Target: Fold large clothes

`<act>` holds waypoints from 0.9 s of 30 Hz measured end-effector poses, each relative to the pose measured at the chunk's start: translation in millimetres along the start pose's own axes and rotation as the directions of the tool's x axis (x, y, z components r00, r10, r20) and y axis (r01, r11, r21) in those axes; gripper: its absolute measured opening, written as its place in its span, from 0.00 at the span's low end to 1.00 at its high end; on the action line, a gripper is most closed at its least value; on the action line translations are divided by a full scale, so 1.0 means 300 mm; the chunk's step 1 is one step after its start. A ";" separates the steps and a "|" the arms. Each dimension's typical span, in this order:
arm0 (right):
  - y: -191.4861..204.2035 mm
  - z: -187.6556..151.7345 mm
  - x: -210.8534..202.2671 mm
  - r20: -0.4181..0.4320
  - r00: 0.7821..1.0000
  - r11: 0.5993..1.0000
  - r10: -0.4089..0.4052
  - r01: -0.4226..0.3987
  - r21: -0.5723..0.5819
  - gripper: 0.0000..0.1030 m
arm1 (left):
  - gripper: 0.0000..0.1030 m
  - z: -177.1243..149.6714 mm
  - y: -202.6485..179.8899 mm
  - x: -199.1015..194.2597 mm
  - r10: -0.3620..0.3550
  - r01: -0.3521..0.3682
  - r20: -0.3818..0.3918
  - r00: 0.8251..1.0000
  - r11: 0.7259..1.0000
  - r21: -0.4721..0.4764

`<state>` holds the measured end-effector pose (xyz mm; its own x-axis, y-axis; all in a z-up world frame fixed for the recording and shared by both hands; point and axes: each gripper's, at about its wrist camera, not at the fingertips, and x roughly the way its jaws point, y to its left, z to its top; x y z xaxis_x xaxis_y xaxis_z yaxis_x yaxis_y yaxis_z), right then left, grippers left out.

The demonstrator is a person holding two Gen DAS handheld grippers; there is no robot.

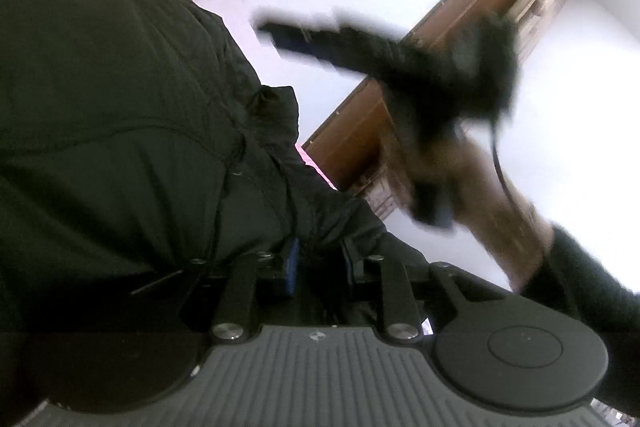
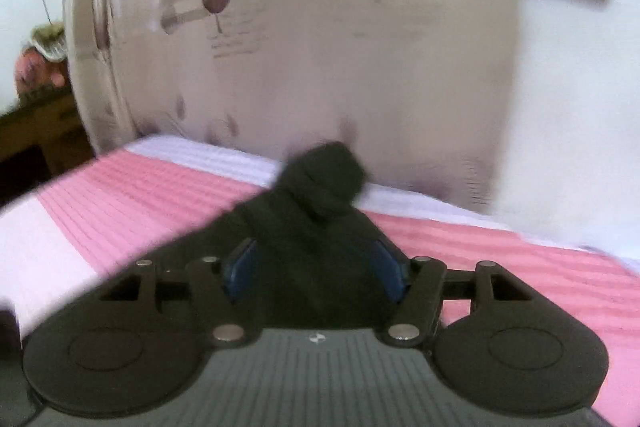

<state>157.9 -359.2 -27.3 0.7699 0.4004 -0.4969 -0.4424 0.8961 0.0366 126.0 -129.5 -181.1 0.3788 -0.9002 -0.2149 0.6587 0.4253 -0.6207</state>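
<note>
A large black jacket [image 1: 120, 107] fills the left half of the left wrist view, lifted off the bed. My left gripper [image 1: 318, 267] is shut on a fold of its fabric between the blue pads. The right gripper [image 1: 460, 83] shows blurred in the left wrist view at the upper right, held by a bare forearm, with its jaws hidden by blur. In the right wrist view my right gripper [image 2: 316, 267] has its blue pads [image 2: 240, 271] set wide with a thick bunch of the black jacket [image 2: 320, 187] between them, above the bed.
A bed with a pink and white striped cover [image 2: 120, 203] lies under the right gripper. A cream curtain with pink flowers [image 2: 300, 47] hangs behind it. A dark wooden cabinet [image 2: 36, 131] stands at left. A brown wooden door [image 1: 472, 3] shows in the left wrist view.
</note>
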 end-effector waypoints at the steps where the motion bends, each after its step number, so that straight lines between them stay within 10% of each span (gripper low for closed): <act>1: -0.001 -0.046 -0.034 -0.015 1.000 1.000 -0.023 0.022 -0.013 0.61 | 0.27 -0.001 -0.001 -0.001 0.000 0.000 0.002 1.000 1.000 0.001; 6: -0.020 -0.249 -0.030 -0.118 0.984 0.991 -0.136 0.134 -0.021 0.34 | 0.27 -0.014 -0.003 -0.003 0.001 -0.001 0.003 1.000 1.000 0.012; 17: -0.073 -0.367 0.016 -0.071 0.986 0.956 -0.151 0.163 0.243 0.33 | 0.27 -0.018 -0.026 -0.002 0.023 -0.023 0.003 1.000 0.999 0.034; 27: 0.198 -0.429 -0.400 0.087 0.988 0.964 -0.130 0.106 0.245 0.36 | 0.27 -0.032 -0.028 -0.011 0.015 -0.016 0.024 1.000 0.999 0.032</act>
<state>-20.0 -378.6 -77.2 0.8579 0.2954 -0.4205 -0.2326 0.9529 0.1948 112.9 -131.0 -182.5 0.4044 -0.8912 -0.2056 0.6729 0.4422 -0.5930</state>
